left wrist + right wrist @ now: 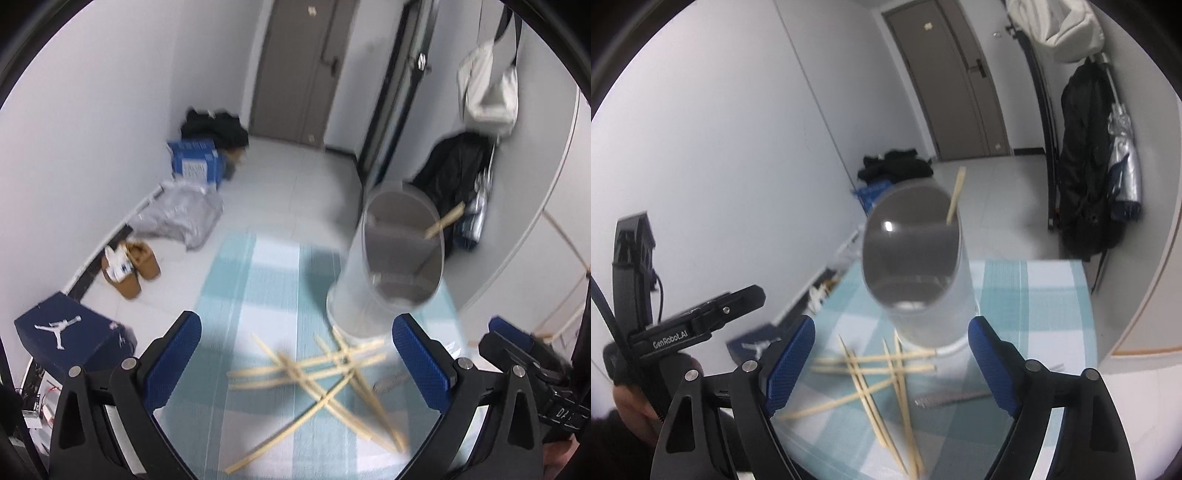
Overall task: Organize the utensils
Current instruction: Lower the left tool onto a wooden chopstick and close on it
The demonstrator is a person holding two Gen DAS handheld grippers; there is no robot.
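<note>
- Blue pads of your left gripper (pixel 295 365) stand wide apart at the bottom of the left wrist view; nothing is pressed between them.
- Scattered chopsticks (pixel 317 373) lie crossed in a loose heap on the checked teal tablecloth (pixel 236 280), seen in the gap between those pads.
- Your right gripper (pixel 892 363) also stands apart and holds nothing; the same heap (pixel 879 373) shows between its pads.
- Grey utensil holder (pixel 391 258) stands at 1 o'clock from the heap in the left wrist view and just above it, at 12 o'clock, in the right wrist view (pixel 916 266). Its base touches the heap's far edge.
- One chopstick (pixel 956 195) already stands in the holder, leaning over the rim toward 1 o'clock.
- Something grey and blurred (pixel 945 398) lies on the cloth at 4 o'clock from the heap; cannot tell what it is.
- Off the table: shoebox (pixel 70 339) at 9 o'clock, brown boots (pixel 133 269) at 10 o'clock.
</note>
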